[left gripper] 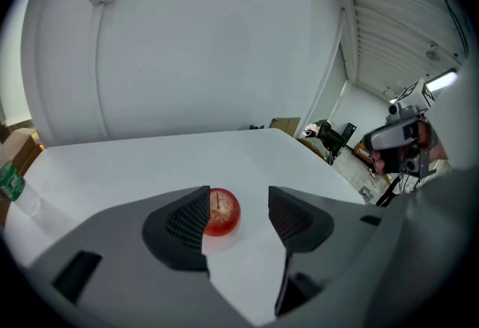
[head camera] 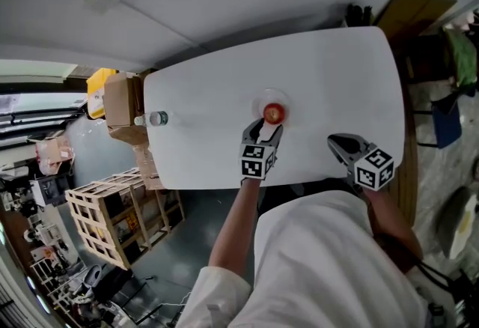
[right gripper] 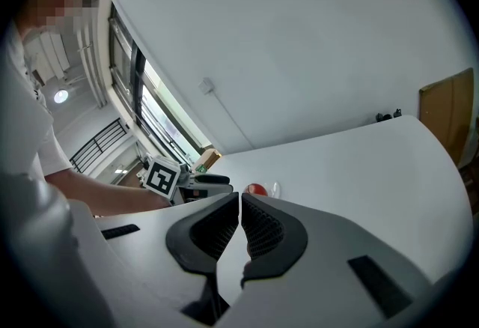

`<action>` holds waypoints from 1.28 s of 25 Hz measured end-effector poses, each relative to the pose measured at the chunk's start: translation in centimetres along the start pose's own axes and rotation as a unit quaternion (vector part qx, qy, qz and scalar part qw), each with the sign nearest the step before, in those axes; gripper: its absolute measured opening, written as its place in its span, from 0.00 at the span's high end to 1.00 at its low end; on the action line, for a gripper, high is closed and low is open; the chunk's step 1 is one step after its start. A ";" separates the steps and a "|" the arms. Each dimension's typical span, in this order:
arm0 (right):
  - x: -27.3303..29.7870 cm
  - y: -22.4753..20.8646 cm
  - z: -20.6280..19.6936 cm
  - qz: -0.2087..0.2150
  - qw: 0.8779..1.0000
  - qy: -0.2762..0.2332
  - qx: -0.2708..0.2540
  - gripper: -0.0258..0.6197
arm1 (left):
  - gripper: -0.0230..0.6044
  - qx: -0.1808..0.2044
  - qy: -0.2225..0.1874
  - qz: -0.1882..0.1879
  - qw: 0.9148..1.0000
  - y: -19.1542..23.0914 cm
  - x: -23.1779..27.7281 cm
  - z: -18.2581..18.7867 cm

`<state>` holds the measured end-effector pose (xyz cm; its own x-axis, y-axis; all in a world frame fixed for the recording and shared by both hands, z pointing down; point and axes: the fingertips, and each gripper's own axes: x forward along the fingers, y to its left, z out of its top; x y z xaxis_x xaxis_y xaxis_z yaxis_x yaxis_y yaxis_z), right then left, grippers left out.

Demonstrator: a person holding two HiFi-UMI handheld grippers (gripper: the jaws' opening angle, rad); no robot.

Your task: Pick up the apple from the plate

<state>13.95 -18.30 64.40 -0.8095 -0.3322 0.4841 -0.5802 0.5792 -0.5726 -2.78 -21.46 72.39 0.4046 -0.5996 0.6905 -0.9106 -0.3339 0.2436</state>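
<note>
The apple [head camera: 274,113] sat on the plate [head camera: 257,104], a clear dish near the middle of the white table [head camera: 337,79], so the pick-up had not yet happened. The left gripper [head camera: 266,126] was at the plate's near side with its tongs spread wide apart and nothing clamped in them. In the left gripper view the apple showed just past the jaw tips, off centre and partly hidden behind the left-hand jaw, rather than squarely in the gap. From the head view the tips seemed to reach the plate's rim, though whether they touched it could not be told. The right gripper [head camera: 334,142] was well apart from the plate, toward the person's side of the table. Its tongs were pressed together on nothing, and in its own view the apple was only a small red spot far beyond them. A bottle [head camera: 153,119] lay well away from the plate, at the table's far left end, and looked to play no part. By my reading the approach was largely done and everything after it remained. The left gripper would probably need to shift a little so the apple sat centred, move in around it, close on it and lift it clear of the plate. The round, smooth fruit might slip if it were gripped off centre.
</note>
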 end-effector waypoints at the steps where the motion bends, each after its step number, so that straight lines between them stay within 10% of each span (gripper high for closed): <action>1: 0.1 -0.1 -0.1 0.000 1.000 0.002 0.002 0.90 | 0.57 0.001 0.006 0.003 1.000 0.2 0.5 -0.3; 21: -0.7 -3.2 -1.4 -0.014 0.999 0.017 0.036 0.90 | 0.28 0.011 0.090 0.060 0.994 2.8 7.6 -4.3; 32: -0.6 -3.8 -2.2 -0.018 0.998 0.033 0.045 0.90 | 0.27 -0.013 0.094 0.066 0.993 3.5 9.8 -5.3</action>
<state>16.89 -18.67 67.73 -0.7821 -0.2995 0.5465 -0.6168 0.4970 -0.6104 -2.45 -24.64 83.57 0.2611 -0.4898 0.8318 -0.9574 -0.2416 0.1582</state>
